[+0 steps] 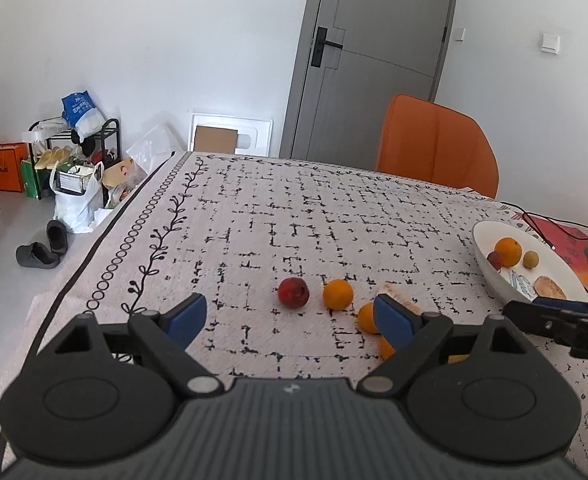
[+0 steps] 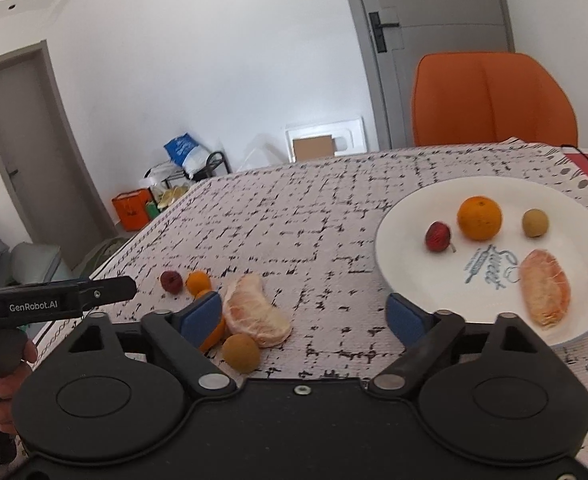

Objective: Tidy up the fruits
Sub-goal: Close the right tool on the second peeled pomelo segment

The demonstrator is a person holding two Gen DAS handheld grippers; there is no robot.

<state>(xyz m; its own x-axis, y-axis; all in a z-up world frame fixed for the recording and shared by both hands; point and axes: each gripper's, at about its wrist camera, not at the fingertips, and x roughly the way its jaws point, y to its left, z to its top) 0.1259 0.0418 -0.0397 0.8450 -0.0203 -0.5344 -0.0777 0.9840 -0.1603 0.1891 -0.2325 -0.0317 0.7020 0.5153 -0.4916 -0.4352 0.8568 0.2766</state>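
orange (image 1: 367, 317) half behind fingers (image 1: 392, 322), plate (image 1: 490, 270) cropped

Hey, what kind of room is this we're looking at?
Most likely a home dining area: a table under a patterned cloth with an orange chair pulled up, a shoe rack and slippers by the wall, and a grey door.

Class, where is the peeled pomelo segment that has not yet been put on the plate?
In the right wrist view, the loose pomelo segment lies on the tablecloth, left of the plate, just beyond the brown round fruit.
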